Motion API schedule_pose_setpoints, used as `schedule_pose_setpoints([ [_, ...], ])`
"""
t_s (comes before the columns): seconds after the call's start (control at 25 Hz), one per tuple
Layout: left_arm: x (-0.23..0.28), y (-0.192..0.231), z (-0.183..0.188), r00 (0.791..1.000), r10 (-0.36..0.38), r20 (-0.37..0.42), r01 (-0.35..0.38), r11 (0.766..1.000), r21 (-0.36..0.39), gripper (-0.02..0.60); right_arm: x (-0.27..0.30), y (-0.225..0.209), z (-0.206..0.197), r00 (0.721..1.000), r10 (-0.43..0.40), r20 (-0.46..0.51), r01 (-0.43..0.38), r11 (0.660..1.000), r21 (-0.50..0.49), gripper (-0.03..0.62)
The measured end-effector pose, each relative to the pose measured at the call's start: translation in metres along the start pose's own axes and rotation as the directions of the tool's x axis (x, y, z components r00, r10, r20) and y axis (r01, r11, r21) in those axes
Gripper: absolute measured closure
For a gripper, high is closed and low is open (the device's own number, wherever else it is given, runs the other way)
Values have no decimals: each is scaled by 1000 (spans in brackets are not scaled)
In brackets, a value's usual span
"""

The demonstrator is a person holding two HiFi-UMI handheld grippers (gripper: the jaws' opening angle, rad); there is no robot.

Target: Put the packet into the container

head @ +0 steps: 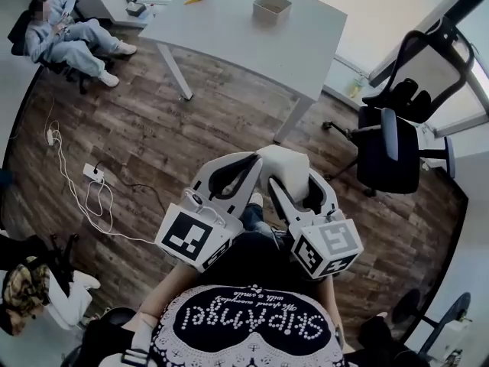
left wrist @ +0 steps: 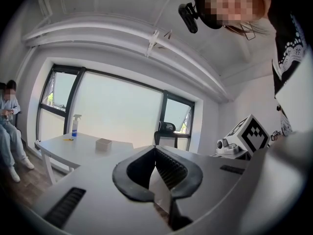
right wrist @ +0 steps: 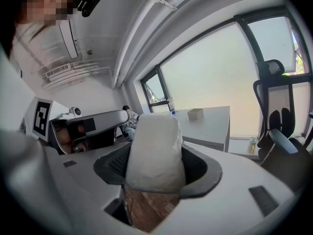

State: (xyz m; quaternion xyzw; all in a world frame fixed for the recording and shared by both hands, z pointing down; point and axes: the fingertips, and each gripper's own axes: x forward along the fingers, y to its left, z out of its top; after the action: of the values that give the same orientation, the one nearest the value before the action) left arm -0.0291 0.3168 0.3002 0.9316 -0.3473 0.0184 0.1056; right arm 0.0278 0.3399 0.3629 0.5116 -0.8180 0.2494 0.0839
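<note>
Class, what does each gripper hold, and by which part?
Right gripper clamps the packet by its lower half; its top sticks out. Left gripper is shut, holding nothing.

The packet (right wrist: pixel 155 151) clamped in the right gripper (right wrist: pixel 156 169) is white and matt, with a soft, faintly crinkled skin; plastic or paper, I cannot tell. Both grippers have smooth, matt, light-grey plastic shells; the left gripper (left wrist: pixel 155 155) shows black, ribbed, rubbery pads (left wrist: pixel 167 169) inside its jaws. The desk (head: pixel 229 29) has a smooth, white, matt top. Under the desk, the floor (head: pixel 137 128) is dark wood-grain planking with a dull sheen. On the desk, the container (head: pixel 271 8) looks pale and matt, its material unclear.
</note>
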Motion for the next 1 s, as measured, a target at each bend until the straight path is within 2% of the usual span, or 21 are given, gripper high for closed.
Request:
schedule_pose_setpoints([
  [0.52,35,24,1,995,97,14,-97,995,-17,574,30,-29,15,996,75,-44,-77,996,-34,316],
  [0.72,40,30,0,993,119,16,-119,993,-25,574,33,-36,17,996,71,-48,-73,997,-30,316],
  [1.0,57,42,0,994,106,15,-105,994,-22,574,45,-52,27,999,35,-24,-36,999,-14,316],
])
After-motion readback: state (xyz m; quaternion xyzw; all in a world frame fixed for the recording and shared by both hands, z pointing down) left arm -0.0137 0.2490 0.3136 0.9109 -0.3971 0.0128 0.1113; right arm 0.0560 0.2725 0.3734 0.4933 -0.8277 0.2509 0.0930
